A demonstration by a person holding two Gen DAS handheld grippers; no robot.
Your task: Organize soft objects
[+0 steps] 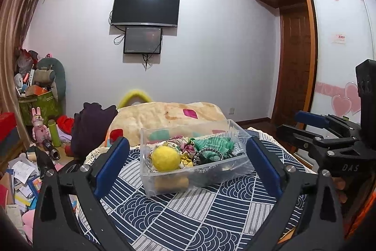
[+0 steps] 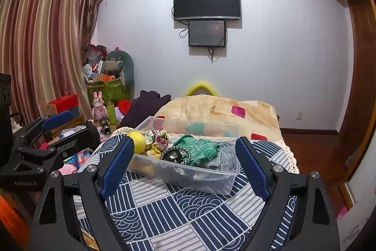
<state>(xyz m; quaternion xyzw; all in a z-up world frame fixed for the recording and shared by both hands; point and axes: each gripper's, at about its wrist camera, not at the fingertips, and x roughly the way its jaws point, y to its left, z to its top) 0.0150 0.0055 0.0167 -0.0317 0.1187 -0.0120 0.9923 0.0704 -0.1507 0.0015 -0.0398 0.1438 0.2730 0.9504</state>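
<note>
A clear plastic bin (image 1: 237,171) stands on the blue patterned cloth (image 1: 188,215). In it lie a yellow felt ball (image 1: 165,158), a floral scrunchie (image 1: 185,145), a green knitted piece (image 1: 216,144) and a black-and-white hair tie (image 1: 209,152). My left gripper (image 1: 188,164) is open and empty, its fingers on either side of the bin in view, short of it. My right gripper (image 2: 185,164) is open and empty in front of the same bin (image 2: 211,185). The right gripper also shows at the left wrist view's right edge (image 1: 329,133).
A beige blanket (image 1: 164,114) lies behind the bin. A dark garment (image 1: 91,128) hangs at the bed's left. Toys, papers and a green box (image 1: 40,105) clutter the floor at left. A wardrobe (image 1: 340,51) stands at right.
</note>
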